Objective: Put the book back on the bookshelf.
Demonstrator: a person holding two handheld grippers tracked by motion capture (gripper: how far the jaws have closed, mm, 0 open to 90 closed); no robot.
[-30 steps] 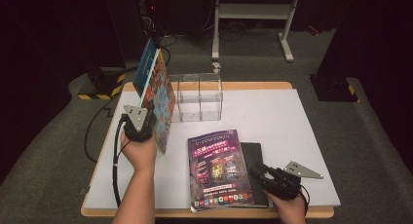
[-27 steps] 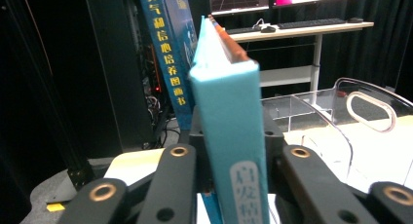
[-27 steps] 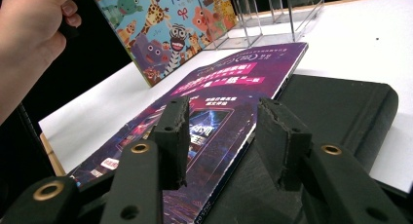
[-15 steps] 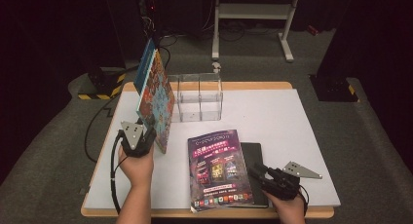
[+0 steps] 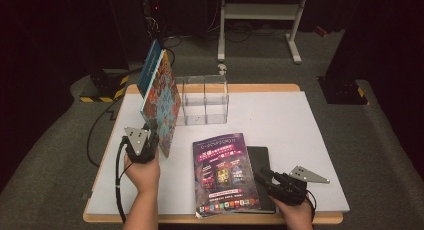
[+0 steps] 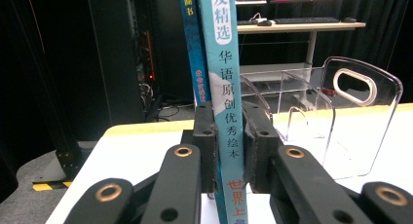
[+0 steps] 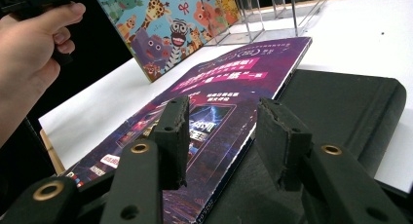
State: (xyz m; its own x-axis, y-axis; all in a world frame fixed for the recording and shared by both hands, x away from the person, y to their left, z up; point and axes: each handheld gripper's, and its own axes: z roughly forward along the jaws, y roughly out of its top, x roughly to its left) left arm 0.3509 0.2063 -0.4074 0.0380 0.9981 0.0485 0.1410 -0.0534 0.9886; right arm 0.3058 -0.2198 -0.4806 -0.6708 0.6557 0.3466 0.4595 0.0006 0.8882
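Note:
A colourful picture book [image 5: 162, 102] stands upright on the table, leaning against a blue book [image 5: 150, 65] behind it. My left gripper [image 5: 152, 134] is shut on its light-blue spine [image 6: 226, 87]; the jaws have just been closing, and both pads press on the spine. A purple magazine [image 5: 222, 170] lies flat at the front, partly over a black notebook [image 5: 260, 160]. My right gripper [image 5: 262, 176] hovers low over the seam between them, its jaws open around nothing [image 7: 224, 121].
A clear acrylic book holder [image 5: 202, 100] with dividers stands just right of the upright books. The white table [image 5: 300, 130] has bare room at its right and back. Cables trail off the left edge. A white stand [image 5: 260, 12] is on the floor beyond.
My left hand has come nearer the front edge and sunk a little, bringing the picture book with it. The right gripper has stayed put.

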